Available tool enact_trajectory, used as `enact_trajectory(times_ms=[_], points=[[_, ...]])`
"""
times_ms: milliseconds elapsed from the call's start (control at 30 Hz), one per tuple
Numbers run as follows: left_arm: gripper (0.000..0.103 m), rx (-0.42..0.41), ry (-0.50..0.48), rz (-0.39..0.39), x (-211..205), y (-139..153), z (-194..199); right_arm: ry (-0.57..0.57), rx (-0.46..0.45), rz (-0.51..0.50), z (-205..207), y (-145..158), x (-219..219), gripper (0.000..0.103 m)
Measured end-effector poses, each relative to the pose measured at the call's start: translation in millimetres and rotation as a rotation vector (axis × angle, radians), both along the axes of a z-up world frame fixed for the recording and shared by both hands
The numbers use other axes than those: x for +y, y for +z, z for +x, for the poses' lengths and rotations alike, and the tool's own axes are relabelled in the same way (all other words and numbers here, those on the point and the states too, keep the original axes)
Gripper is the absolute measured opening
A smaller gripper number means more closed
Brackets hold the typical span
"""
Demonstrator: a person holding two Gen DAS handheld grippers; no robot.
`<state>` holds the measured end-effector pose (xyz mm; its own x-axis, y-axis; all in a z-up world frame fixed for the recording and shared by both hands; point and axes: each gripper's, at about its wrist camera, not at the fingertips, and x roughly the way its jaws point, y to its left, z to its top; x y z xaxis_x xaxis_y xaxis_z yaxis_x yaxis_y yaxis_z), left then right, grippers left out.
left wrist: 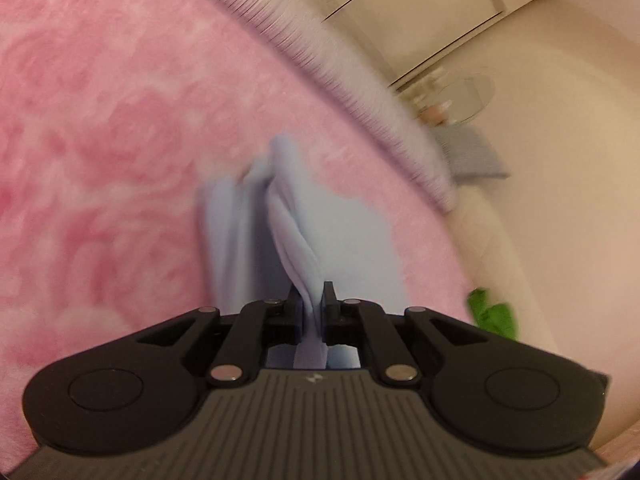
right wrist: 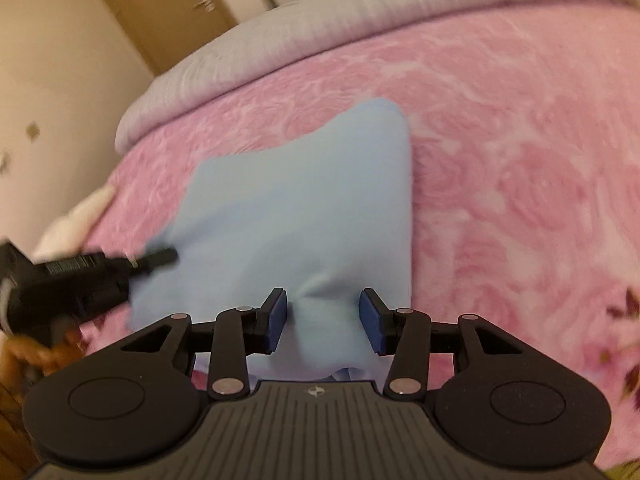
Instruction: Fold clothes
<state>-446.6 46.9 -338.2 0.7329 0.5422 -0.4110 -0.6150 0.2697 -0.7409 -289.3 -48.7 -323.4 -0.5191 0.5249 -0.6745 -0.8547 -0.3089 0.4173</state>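
Observation:
A light blue cloth is held up over a bed covered by a pink rose-patterned blanket. My right gripper has a bunched edge of the cloth filling the gap between its blue pads, which press on it. At the cloth's left edge my left gripper grips it. In the left wrist view, the left gripper is shut on a twisted fold of the cloth, which trails forward over the blanket.
A grey ribbed sheet runs along the bed's far edge. A hand holds the left gripper. A white soft item lies by the bed's left edge. On the floor are a green item and a grey one.

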Motion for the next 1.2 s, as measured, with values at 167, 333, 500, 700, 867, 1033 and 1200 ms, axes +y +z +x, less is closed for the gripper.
enact_trajectory(times_ms=[167, 333, 500, 700, 867, 1033, 1200], points=[[0.005, 0.077, 0.025, -0.031, 1, -13, -9, 0.073, -0.123, 0.073, -27, -3, -6, 0.048], [0.012, 0.176, 0.005, -0.068, -1, -19, 1, 0.038, -0.125, 0.08, -18, -3, -10, 0.049], [0.012, 0.235, 0.13, -0.02, -15, 3, -15, -0.076, -0.009, 0.045, 19, 7, -11, 0.049], [0.012, 0.278, -0.008, 0.118, -50, 27, 18, -0.106, 0.03, 0.033, 27, 3, -20, 0.028], [0.002, 0.367, -0.036, 0.067, -48, -5, 36, -0.015, -0.111, 0.103, -2, -13, -28, 0.027], [0.002, 0.386, 0.008, 0.035, -50, -6, 36, -0.007, -0.154, 0.065, -9, -12, -19, 0.027], [0.003, 0.411, 0.015, 0.039, -64, 4, 35, -0.011, -0.159, 0.061, -10, -14, -21, 0.028]])
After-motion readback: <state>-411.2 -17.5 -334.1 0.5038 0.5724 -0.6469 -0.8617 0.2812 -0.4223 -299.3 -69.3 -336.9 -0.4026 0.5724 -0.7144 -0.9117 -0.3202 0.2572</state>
